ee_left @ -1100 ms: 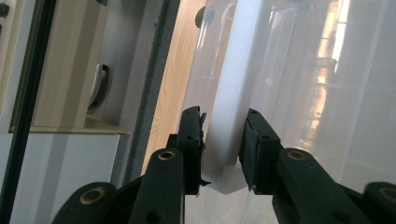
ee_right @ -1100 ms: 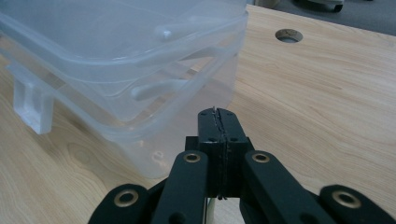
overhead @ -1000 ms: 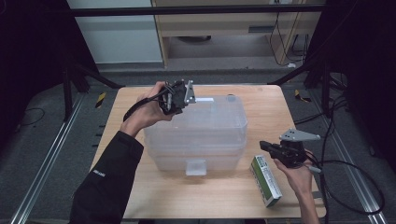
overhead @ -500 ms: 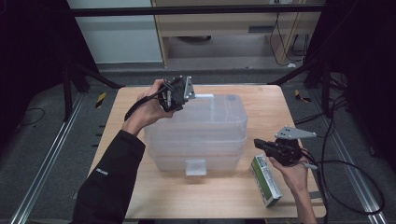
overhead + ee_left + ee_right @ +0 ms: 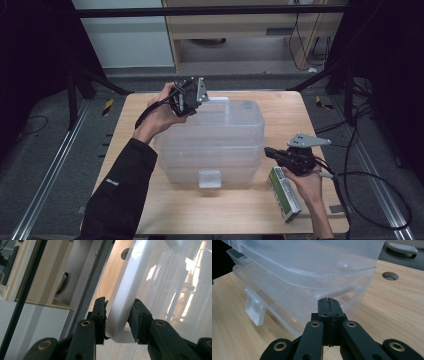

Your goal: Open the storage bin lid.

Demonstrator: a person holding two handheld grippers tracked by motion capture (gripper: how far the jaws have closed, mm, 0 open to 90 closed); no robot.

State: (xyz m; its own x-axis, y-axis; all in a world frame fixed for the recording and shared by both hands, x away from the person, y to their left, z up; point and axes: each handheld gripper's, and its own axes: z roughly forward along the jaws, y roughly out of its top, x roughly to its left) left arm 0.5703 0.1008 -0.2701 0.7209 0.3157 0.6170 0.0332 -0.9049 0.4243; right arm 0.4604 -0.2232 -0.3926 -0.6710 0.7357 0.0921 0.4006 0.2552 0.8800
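Straddling lid rim — left tongs, seemingly loose.

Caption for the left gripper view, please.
Left gripper straddles the white latch at the clear storage box's far edge, jaws just opening.

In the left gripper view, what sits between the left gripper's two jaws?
A white latch flap on the clear plastic bin's far edge stands between the jaws of the left gripper; the jaws have just been opening around it.
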